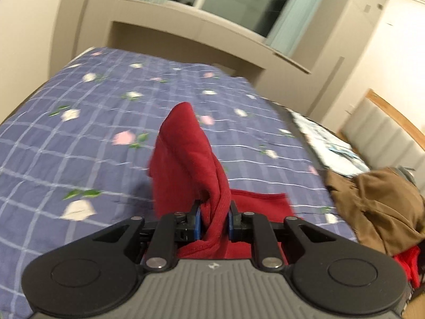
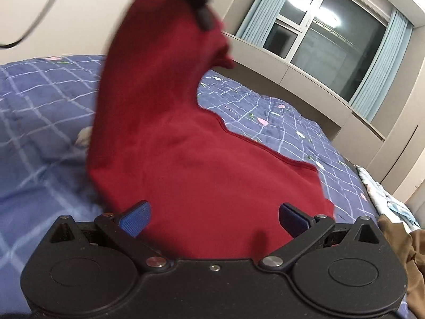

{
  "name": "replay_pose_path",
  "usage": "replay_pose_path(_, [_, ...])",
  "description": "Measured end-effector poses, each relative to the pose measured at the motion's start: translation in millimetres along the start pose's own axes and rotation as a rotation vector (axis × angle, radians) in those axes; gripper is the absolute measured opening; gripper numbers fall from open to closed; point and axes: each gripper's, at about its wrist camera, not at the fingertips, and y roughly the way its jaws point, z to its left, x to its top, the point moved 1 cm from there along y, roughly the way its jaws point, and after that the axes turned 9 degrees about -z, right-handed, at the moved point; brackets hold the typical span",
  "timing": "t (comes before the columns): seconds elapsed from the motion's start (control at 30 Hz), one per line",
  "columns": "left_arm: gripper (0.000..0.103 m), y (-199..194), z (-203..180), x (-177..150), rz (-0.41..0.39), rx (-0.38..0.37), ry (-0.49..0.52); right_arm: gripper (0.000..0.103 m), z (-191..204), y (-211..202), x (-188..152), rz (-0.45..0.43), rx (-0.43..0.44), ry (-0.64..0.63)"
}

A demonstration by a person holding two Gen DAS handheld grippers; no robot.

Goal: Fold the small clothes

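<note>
Clamping a bunched fold of the red garment (image 1: pixel 191 159), the left gripper (image 1: pixel 214 222) has its blue pads pressed against the cloth from both sides. Item: one small dark-red knit garment, partly lifted off the bed (image 1: pixel 79 138), which is covered in a blue checked sheet with a flower print. Orientation: in the left wrist view the gathered part rises from the pads to a rounded peak, long axis running away from the camera toward the far edge of the bed; a flat part with a stitched hem lies on the sheet just right of the gripper. In the right wrist view the red garment (image 2: pixel 186 146) stretches from the lower foreground up to the top of the frame, where the blurred left gripper (image 2: pixel 196 2) holds it; its hemmed edge curves down toward the bed's right edge. Right gripper (image 2: pixel 213 219): blue pads spread wide apart, cloth lying between them, not pinched. Other stock: a brown garment (image 1: pixel 377 210) heaped at the bed's right edge; a window (image 2: pixel 318 34) with pale blue curtains beyond.
</note>
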Motion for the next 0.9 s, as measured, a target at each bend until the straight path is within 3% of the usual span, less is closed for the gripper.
replay_pose_path(0.17, [0.019, 18, -55, -11, 0.029, -0.082, 0.055, 0.102, -9, -36, -24, 0.035, -0.016, 0.015])
replay_pose_path(0.37, [0.019, 50, -121, -45, 0.101, -0.157, 0.143, 0.103, -12, -67, -38, 0.016, -0.026, 0.085])
replay_pose_path(0.57, [0.021, 85, -159, -97, 0.246, -0.102, 0.305, 0.103, -8, -65, -39, 0.007, -0.034, 0.052])
replay_pose_path(0.77, [0.024, 86, -158, -107, 0.273, -0.119, 0.294, 0.103, -13, -61, -39, 0.012, -0.023, 0.074])
replay_pose_path(0.87, [0.041, 85, -157, -101, 0.287, -0.165, 0.264, 0.103, -13, -61, -39, 0.012, -0.024, 0.071])
replay_pose_path(0.9, [0.05, 84, -157, -99, 0.291, -0.187, 0.249, 0.103, -12, -61, -39, 0.012, -0.024, 0.071])
